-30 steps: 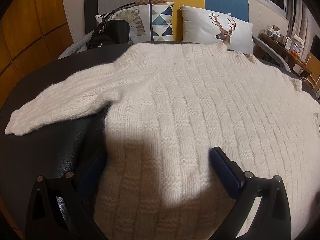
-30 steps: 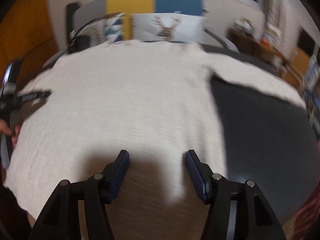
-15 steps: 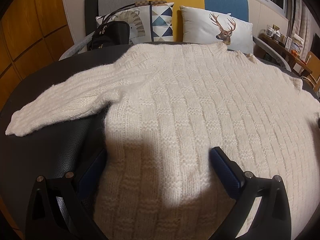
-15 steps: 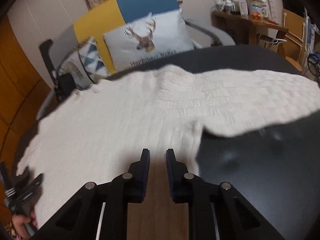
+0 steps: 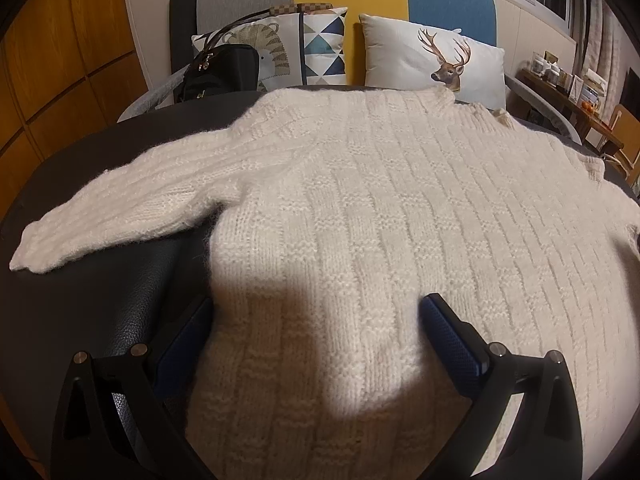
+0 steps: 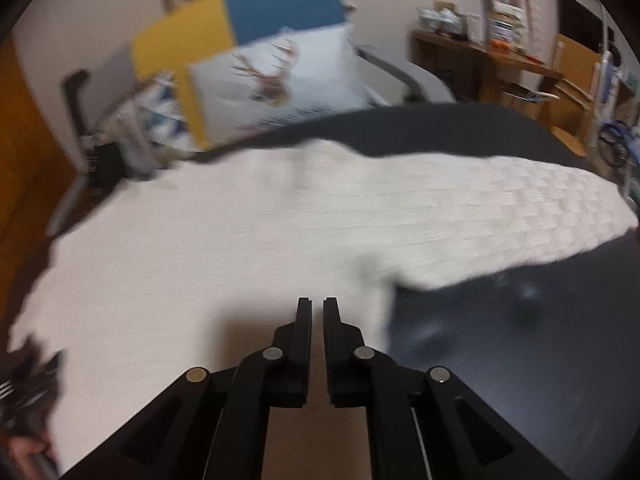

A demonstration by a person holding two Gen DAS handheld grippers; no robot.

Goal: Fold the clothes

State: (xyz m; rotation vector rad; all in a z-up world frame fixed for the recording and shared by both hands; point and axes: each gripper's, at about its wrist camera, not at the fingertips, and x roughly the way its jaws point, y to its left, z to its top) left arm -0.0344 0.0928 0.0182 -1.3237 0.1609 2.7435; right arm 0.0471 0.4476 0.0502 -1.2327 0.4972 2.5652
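We see a cream basket-knit sweater (image 5: 360,208) spread flat on the dark leather-grain table (image 5: 100,292). Our left gripper (image 5: 316,320) gapes wide over its hem; our right gripper (image 6: 317,312) has just been closing, nearly shut, nothing between its 2 pads.

Grey, yellow and blue sofa (image 5: 348,4), deer cushion (image 5: 434,62), orange wood wall panels (image 5: 68,64), cluttered wooden shelf (image 5: 568,88), warm indoor light

Black angular jaws with silver screws, textured blue pads (image 5: 454,344) on the left pair
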